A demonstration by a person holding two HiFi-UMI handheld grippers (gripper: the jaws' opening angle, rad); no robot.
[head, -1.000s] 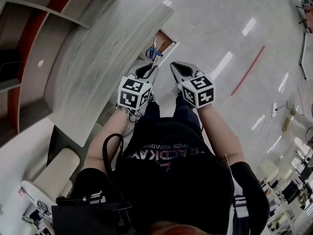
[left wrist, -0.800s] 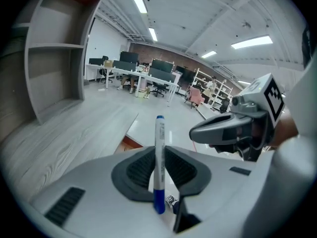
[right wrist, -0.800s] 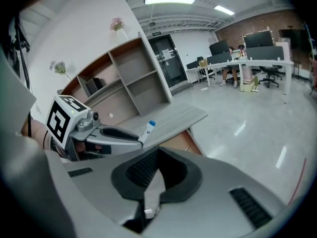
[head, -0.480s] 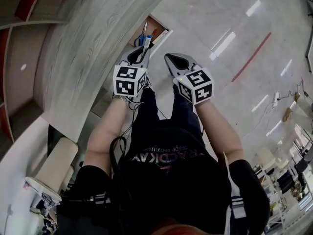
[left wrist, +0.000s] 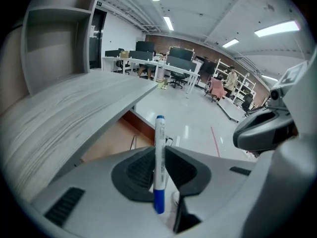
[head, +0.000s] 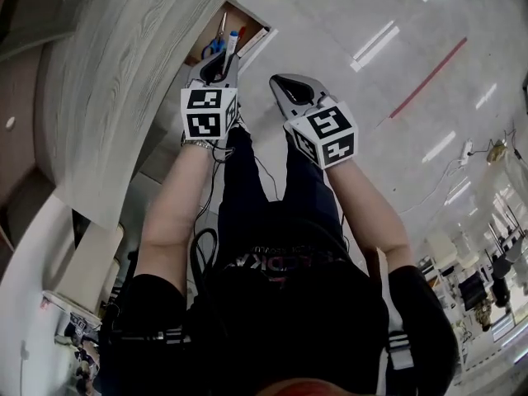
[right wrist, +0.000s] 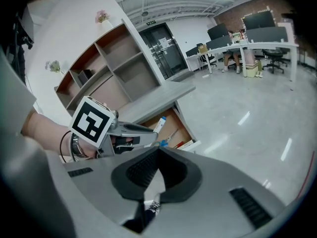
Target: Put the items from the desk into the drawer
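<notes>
A white marker with blue ends (left wrist: 159, 162) stands upright between the pads of my left gripper (left wrist: 159, 157), which is shut on it. In the head view the left gripper (head: 216, 63) holds the marker (head: 231, 43) at the edge of the open wooden drawer (head: 244, 21) under the desk. Blue-handled scissors (head: 212, 47) lie inside the drawer. My right gripper (head: 286, 87) hangs beside the left one over the floor, shut with nothing in it. The right gripper view shows its jaws (right wrist: 157, 152) closed, with the left gripper (right wrist: 130, 131), the marker (right wrist: 159, 124) and the drawer (right wrist: 174, 127) beyond.
The grey wood-grain desk top (head: 124, 73) runs along the left, above the drawer. Open shelving (right wrist: 111, 68) stands behind the desk. A glossy floor (head: 371, 23) with a red line lies to the right. The person's legs and black shirt fill the lower middle of the head view.
Both grippers have moved up and left toward the drawer. The left one still grips the marker, which now reaches over the drawer's opening.
</notes>
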